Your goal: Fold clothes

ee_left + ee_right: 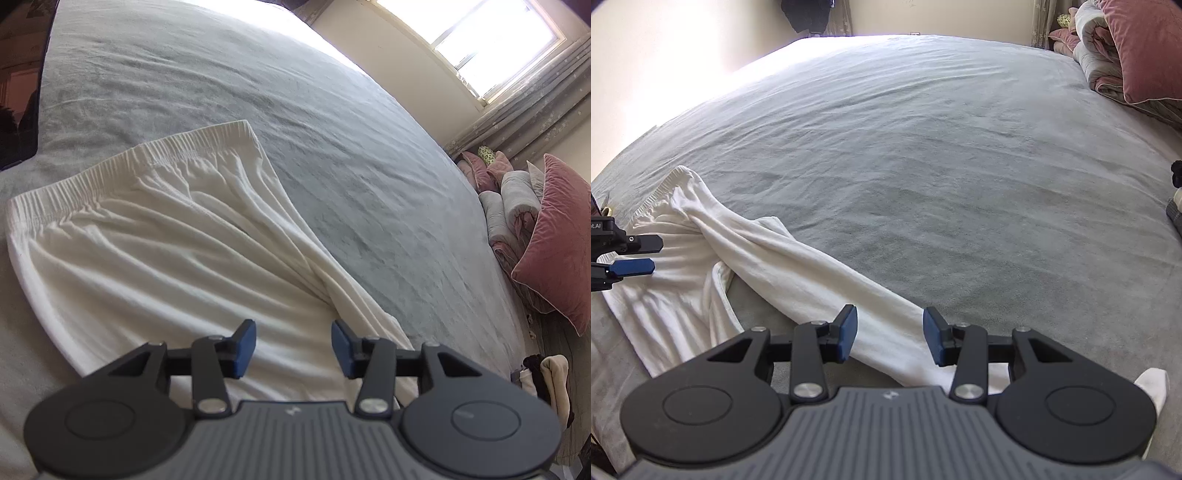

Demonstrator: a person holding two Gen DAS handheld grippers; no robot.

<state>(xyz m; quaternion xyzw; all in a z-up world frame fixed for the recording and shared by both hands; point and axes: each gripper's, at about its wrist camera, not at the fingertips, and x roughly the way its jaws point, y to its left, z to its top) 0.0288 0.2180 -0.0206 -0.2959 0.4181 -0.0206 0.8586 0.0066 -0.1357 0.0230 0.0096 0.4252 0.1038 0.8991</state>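
White trousers [166, 240] with an elastic waistband [129, 173] lie creased on the grey bed sheet [332, 155]. My left gripper [293, 338] hovers open over the upper part of them, its blue pads apart with nothing pinched. In the right wrist view the trousers [812, 273] stretch from the left to the lower right; one leg crosses over the other, which is folded back. My right gripper [889, 328] stands open above the long leg, the cloth passing under the gap. The left gripper [646, 254] shows at the left edge, also open.
Pink pillows [554, 240] and a rolled duvet [1097, 48] are stacked at the bed's head. A window [480, 33] with curtains lies beyond. More clothes [550, 384] hang off the right bed edge. Wide bare sheet [923, 147] spreads past the trousers.
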